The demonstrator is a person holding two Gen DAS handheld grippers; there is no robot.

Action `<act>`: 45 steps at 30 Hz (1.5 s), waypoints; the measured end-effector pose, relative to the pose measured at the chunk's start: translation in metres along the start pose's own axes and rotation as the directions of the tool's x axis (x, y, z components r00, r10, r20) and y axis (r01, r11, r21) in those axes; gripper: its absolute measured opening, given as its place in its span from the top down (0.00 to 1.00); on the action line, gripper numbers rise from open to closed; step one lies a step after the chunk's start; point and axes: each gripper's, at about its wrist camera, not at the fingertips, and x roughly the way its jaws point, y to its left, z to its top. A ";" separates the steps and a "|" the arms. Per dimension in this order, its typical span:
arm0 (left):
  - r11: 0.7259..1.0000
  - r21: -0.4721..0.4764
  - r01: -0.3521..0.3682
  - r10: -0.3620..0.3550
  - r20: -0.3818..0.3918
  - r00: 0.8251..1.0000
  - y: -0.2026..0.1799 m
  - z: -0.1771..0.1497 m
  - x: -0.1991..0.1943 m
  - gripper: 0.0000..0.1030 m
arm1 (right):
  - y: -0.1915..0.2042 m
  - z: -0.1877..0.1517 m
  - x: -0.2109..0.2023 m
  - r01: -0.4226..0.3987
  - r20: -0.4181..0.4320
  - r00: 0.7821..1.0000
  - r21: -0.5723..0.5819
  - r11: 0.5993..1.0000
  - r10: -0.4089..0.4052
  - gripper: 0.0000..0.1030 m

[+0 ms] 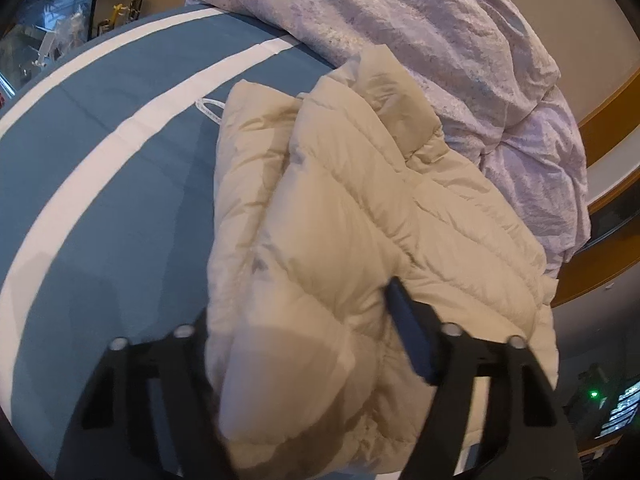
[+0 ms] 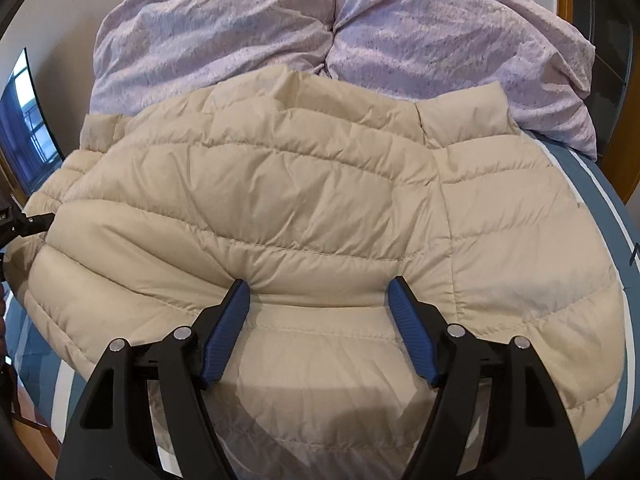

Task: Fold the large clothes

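A cream quilted puffer jacket (image 2: 304, 200) lies spread on a blue bed sheet with white stripes (image 1: 100, 184). In the left wrist view a fold of the jacket (image 1: 320, 240) bulges up between the fingers of my left gripper (image 1: 304, 320); the right fingertip (image 1: 404, 320) presses into the fabric and the left finger is hidden behind it. My right gripper (image 2: 320, 296) is open, its blue fingertips (image 2: 236, 300) pressing down on the jacket's near part, fabric lying between them.
A rumpled lilac duvet (image 2: 320, 32) lies piled at the head of the bed, touching the jacket's far edge. A wooden bed frame (image 1: 608, 120) runs on the right. A dark screen (image 2: 24, 120) stands at the left. The left gripper's body (image 2: 24, 224) shows at the far left.
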 end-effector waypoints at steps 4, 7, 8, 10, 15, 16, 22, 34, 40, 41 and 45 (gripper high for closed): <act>0.999 -0.001 0.034 -0.034 0.016 0.999 -0.002 0.002 -0.007 0.64 | 0.002 0.000 0.004 0.012 -0.010 1.000 -0.014 1.000 -0.013 0.29; 0.999 0.005 0.050 -0.050 0.026 0.998 -0.004 0.002 -0.012 0.69 | 0.004 0.000 0.004 0.024 -0.010 1.000 -0.019 1.000 -0.024 0.28; 0.999 0.008 0.045 -0.045 0.024 0.999 -0.005 0.002 -0.013 0.69 | 0.004 0.001 0.002 0.020 -0.011 1.000 -0.005 1.000 -0.020 0.28; 0.999 0.007 0.040 -0.040 0.024 0.999 -0.005 0.002 -0.012 0.69 | 0.003 0.002 -0.003 -0.006 -0.005 1.000 0.014 1.000 0.007 0.28; 1.000 -0.015 0.025 -0.024 0.009 1.000 -0.001 0.002 -0.007 0.55 | 0.013 0.000 0.000 0.023 0.000 1.000 -0.030 0.999 -0.023 0.28; 1.000 -0.020 0.023 -0.023 0.005 1.000 -0.001 0.002 -0.006 0.50 | 0.013 0.000 0.003 0.030 -0.008 1.000 -0.035 0.999 -0.030 0.28; 1.000 -0.026 0.005 -0.005 -0.005 1.000 -0.001 0.001 0.002 0.41 | 0.012 0.001 0.009 0.031 -0.028 0.999 -0.036 0.999 -0.032 0.28; 0.989 0.011 0.148 -0.148 0.065 0.987 -0.027 0.011 -0.035 0.81 | 0.010 0.000 0.009 0.017 -0.033 0.999 -0.028 0.999 -0.018 0.27; 0.962 0.047 0.268 -0.271 0.102 0.957 -0.062 0.016 -0.066 0.81 | 0.010 0.001 0.010 0.023 -0.037 0.999 -0.034 0.999 -0.025 0.27; 0.957 0.059 0.284 -0.289 0.105 0.952 -0.070 0.015 -0.070 0.81 | 0.010 0.001 0.010 0.025 -0.038 0.999 -0.035 0.999 -0.026 0.27; 0.934 0.103 0.344 -0.353 0.095 0.931 -0.101 0.010 -0.082 0.81 | 0.009 0.001 0.011 0.025 -0.041 0.999 -0.036 0.999 -0.027 0.27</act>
